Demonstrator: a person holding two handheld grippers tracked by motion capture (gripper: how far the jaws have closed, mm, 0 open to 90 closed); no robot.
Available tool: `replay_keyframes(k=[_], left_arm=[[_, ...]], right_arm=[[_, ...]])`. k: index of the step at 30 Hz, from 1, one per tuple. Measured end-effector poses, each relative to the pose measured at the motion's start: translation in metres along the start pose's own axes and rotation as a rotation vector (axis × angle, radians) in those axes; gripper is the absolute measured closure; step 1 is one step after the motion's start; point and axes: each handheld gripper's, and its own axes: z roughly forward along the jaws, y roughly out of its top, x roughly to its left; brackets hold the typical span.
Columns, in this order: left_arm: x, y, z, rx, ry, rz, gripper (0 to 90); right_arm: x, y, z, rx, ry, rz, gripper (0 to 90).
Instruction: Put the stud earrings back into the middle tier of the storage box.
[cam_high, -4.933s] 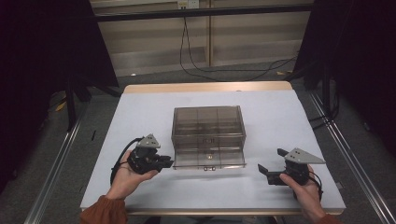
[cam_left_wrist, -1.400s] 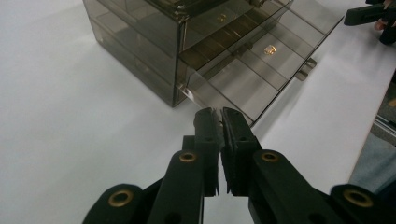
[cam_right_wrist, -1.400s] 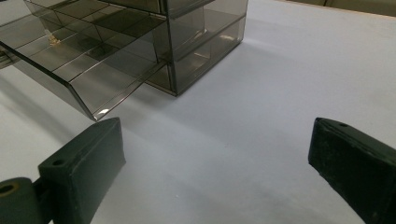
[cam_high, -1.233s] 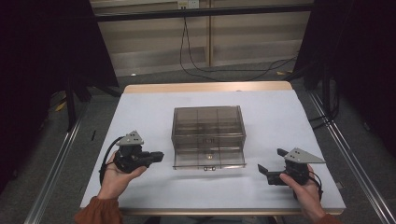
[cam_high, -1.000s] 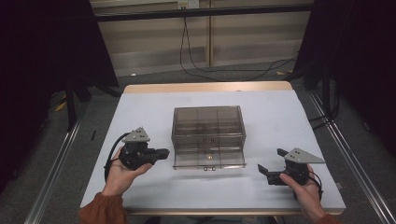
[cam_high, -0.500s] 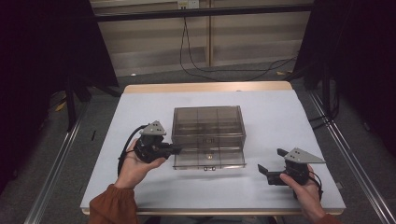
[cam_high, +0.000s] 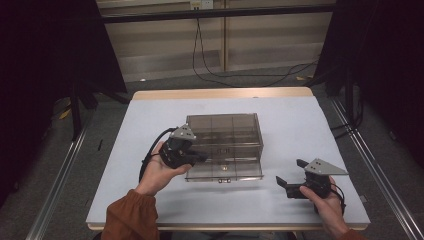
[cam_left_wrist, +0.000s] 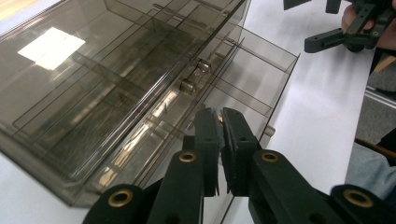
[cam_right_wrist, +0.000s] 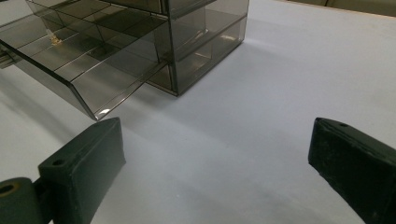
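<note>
On the left of the high view, the left hand (cam_high: 159, 172), in an orange-brown sleeve (cam_high: 131, 220), held the left gripper (cam_high: 197, 157) against the front left part of the smoky clear drawer box (cam_high: 225, 135), with its black cable (cam_high: 150, 152) looping beside the wrist. Its jaws were clenched together with nothing visibly between them; in the left gripper view the left gripper (cam_left_wrist: 222, 135) hung over the bottom drawer (cam_left_wrist: 254, 77), which stood pulled out, near the small metal knobs (cam_left_wrist: 187, 86) on the upper drawer fronts. The box stood mid-table on the pale table (cam_high: 300, 125), and its open drawer jutted towards the person. To the right, well apart from the box, the right hand (cam_high: 327, 205) kept the right gripper (cam_high: 290, 180) low over the table, jaws spread wide and empty. In the right gripper view, bare tabletop (cam_right_wrist: 261, 93) lay between the jaws, with the drawer's corner (cam_right_wrist: 95, 114) just beyond the left one. Behind the table, cables (cam_high: 240, 75) trailed across the floor.
</note>
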Motion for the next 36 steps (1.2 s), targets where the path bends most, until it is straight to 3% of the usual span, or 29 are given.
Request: replay_keyframes(k=[3, 5, 11, 17, 23, 32, 36], left_arm=[[-0.001, 0.006, 0.005, 0.032, 0.003, 0.030, 86.0], [-0.001, 0.011, 0.008, 0.089, 0.009, 0.070, 86.0], [-0.002, 0.020, 0.021, 0.122, 0.005, 0.071, 85.9], [-0.009, 0.031, 0.033, 0.161, -0.006, 0.105, 86.0], [-0.012, 0.040, 0.042, 0.237, -0.006, 0.156, 86.0], [-0.016, 0.044, 0.060, 0.304, -0.023, 0.166, 85.9], [-0.018, 0.045, 0.070, 0.358, -0.013, 0.180, 85.9]], right_arm=[[0.000, 0.000, 0.000, 0.000, 0.000, -0.001, 2.9], [0.000, 0.000, 0.000, 0.000, 0.000, -0.001, 3.0], [0.000, 0.000, 0.000, 0.001, 0.000, -0.002, 3.0], [0.000, 0.000, 0.000, 0.001, 0.001, -0.002, 3.0], [0.000, 0.000, 0.000, 0.004, -0.002, -0.002, 3.0], [0.000, 0.000, 0.000, 0.005, -0.001, -0.001, 3.0], [0.000, 0.000, 0.000, 0.004, 0.004, -0.003, 3.0]])
